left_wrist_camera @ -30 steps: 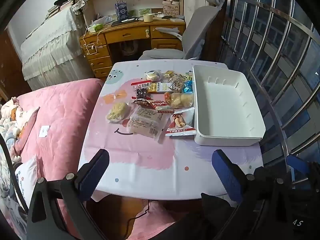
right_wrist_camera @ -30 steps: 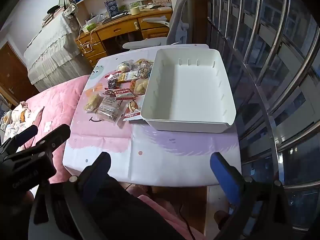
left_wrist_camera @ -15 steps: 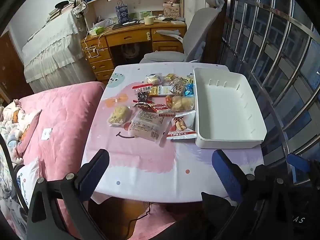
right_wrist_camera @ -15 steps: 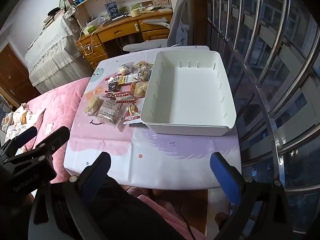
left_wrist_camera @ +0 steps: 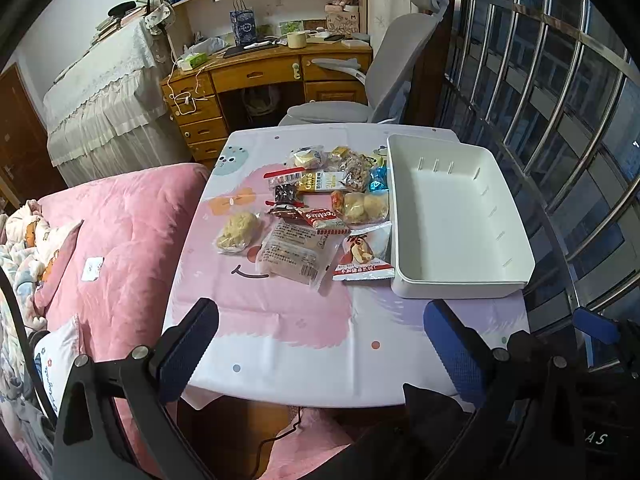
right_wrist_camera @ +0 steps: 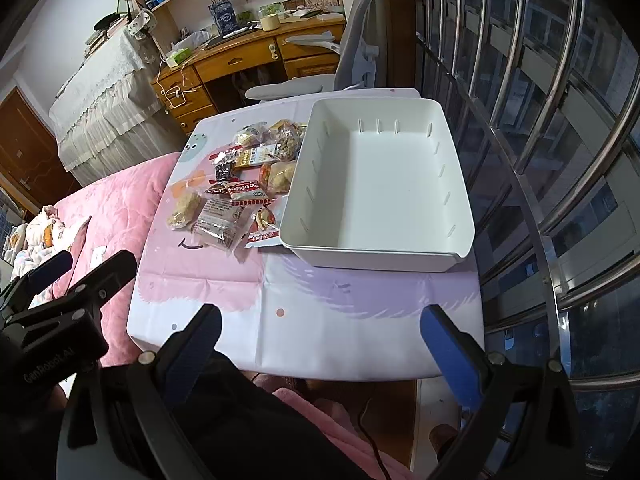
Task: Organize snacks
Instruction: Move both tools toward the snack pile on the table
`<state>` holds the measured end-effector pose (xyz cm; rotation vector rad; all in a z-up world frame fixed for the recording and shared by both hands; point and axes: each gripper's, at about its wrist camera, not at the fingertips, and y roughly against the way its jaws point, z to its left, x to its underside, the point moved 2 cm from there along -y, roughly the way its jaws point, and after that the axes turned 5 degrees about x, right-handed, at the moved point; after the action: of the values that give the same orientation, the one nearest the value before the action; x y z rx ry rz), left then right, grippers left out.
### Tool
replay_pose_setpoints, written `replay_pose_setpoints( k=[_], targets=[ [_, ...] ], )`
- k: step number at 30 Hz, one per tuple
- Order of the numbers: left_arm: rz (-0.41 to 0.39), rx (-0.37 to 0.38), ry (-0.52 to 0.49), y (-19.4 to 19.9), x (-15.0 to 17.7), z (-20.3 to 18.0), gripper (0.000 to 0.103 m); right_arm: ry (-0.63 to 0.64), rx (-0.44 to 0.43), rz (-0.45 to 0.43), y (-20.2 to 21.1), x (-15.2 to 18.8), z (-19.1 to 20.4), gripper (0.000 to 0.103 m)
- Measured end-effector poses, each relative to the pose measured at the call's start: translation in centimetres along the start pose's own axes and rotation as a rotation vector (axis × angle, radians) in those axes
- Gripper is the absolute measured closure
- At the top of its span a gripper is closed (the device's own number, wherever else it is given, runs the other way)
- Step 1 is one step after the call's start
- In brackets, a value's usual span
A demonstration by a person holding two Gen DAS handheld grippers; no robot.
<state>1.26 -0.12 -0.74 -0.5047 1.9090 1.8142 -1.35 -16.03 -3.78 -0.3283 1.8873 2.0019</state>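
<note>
Several snack packets [left_wrist_camera: 320, 208] lie in a loose heap on the table's far left half; they also show in the right wrist view [right_wrist_camera: 240, 188]. An empty white bin [left_wrist_camera: 452, 216] stands right of them, its near wall [right_wrist_camera: 376, 256] facing me. A clear cake packet [left_wrist_camera: 296, 252] and a red-edged packet [left_wrist_camera: 362, 258] lie nearest. My left gripper [left_wrist_camera: 320, 344] is open and empty above the table's near edge. My right gripper [right_wrist_camera: 320, 344] is open and empty, short of the bin.
The table has a pink and white patterned cloth [left_wrist_camera: 280, 320]. A pink bed [left_wrist_camera: 112, 232] lies left. A grey chair [left_wrist_camera: 384, 80] and wooden desk [left_wrist_camera: 260, 76] stand behind. Metal window bars [right_wrist_camera: 560, 120] run along the right.
Both grippers have drawn back and tilted slightly, so the table sits a little lower and farther in both views. Snacks and bin have not moved.
</note>
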Motion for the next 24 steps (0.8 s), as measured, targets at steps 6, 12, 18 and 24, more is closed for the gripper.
replay_pose_setpoints(
  k=[6,12,18,24],
  targets=[
    [0.008,-0.009,0.002,-0.5,-0.2,0.2,0.001,0.002,0.001,0.006,-0.4,0.0,0.1,0.003],
    [0.011,-0.015,0.004,-1.1,-0.1,0.4,0.001,0.005,-0.001,0.012,-0.8,-0.2,0.2,0.003],
    [0.016,-0.023,0.023,-1.5,-0.1,1.3,0.001,0.014,-0.006,0.027,-1.4,-0.5,0.6,0.003],
    [0.020,-0.028,0.022,-1.5,-0.1,2.0,0.001,0.018,-0.008,0.038,-1.6,-1.0,1.2,0.003]
  ],
)
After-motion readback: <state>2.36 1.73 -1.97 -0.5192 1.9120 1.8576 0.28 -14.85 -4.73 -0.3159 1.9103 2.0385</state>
